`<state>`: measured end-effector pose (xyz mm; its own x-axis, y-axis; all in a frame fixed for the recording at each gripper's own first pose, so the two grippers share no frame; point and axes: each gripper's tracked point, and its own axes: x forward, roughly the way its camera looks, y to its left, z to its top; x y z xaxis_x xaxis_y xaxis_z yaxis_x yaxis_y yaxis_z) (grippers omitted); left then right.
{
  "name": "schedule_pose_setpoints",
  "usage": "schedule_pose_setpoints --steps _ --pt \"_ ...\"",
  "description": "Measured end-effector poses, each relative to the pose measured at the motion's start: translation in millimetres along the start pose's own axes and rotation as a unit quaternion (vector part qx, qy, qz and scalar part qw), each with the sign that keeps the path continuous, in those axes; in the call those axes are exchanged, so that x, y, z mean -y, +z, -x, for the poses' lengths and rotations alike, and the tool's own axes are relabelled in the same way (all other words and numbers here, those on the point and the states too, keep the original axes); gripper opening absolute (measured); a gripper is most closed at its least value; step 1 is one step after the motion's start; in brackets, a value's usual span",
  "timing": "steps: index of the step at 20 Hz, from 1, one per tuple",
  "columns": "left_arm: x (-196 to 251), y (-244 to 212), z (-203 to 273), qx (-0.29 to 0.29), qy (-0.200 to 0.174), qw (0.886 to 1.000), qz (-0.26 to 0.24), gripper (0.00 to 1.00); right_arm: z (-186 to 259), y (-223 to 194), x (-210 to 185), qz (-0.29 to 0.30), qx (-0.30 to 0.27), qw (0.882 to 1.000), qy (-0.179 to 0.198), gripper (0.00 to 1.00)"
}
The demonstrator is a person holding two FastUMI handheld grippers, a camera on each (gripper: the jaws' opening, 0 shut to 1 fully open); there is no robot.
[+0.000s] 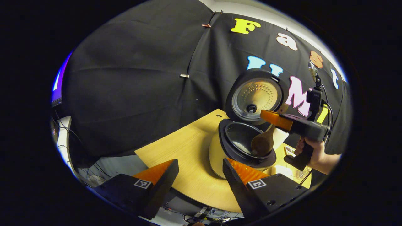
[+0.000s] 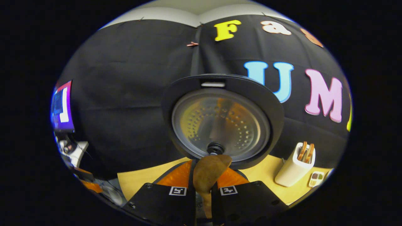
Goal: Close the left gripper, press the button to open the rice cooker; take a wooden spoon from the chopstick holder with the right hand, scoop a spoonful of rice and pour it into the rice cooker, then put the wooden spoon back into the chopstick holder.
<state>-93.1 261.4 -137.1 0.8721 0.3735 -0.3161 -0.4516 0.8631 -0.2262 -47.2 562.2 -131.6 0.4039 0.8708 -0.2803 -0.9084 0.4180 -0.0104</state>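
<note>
The cream rice cooker (image 1: 216,157) stands open on the table, its lid (image 1: 256,95) raised and its dark inner pot (image 1: 238,141) exposed. In the left gripper view my left gripper (image 1: 199,171) is open in front of the cooker, holding nothing. A hand (image 1: 315,155) holds my right gripper (image 1: 270,116) above the pot's right rim, shut on the wooden spoon (image 1: 263,142), whose bowl hangs down over the pot. In the right gripper view the right gripper (image 2: 207,168) clamps the spoon (image 2: 209,171) just before the lid (image 2: 220,122). Whether the spoon carries rice is not visible.
A white chopstick holder (image 2: 293,169) with wooden utensils stands on the wooden table (image 2: 138,182), right of the cooker, beside a small compartment tray (image 2: 315,179). Cables and equipment (image 2: 70,147) lie past the table's left edge.
</note>
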Motion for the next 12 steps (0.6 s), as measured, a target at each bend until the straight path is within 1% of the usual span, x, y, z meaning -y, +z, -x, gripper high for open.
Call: schedule_pose_setpoints --steps 2,4,6,9,10,11,12 --pt "1.2 3.1 -0.4 0.006 0.002 1.000 -0.003 0.95 4.1 -5.9 -15.9 0.045 0.000 0.999 0.021 0.23" --pt "2.7 5.6 -0.2 0.009 0.000 1.000 -0.009 0.95 4.8 -10.6 -24.5 0.060 -0.002 0.998 0.033 0.24" --pt "4.3 5.1 0.6 0.009 -0.001 1.000 -0.020 0.95 5.1 -9.4 -21.5 0.044 -0.007 0.999 0.032 0.24" --pt "10.8 8.1 2.3 0.011 -0.007 1.000 -0.024 0.96 8.2 5.9 -8.2 0.010 0.003 1.000 0.016 0.24" --pt "15.9 8.1 0.6 0.010 -0.009 1.000 -0.024 0.95 10.3 10.9 -2.0 -0.006 0.005 1.000 0.009 0.19" --pt "19.7 8.5 0.3 0.011 -0.011 1.000 -0.025 0.95 13.8 16.7 4.5 -0.024 0.009 1.000 0.002 0.24" --pt "22.3 8.3 0.3 0.011 -0.013 1.000 -0.026 0.95 17.0 23.3 12.7 -0.045 0.014 0.999 -0.005 0.19"
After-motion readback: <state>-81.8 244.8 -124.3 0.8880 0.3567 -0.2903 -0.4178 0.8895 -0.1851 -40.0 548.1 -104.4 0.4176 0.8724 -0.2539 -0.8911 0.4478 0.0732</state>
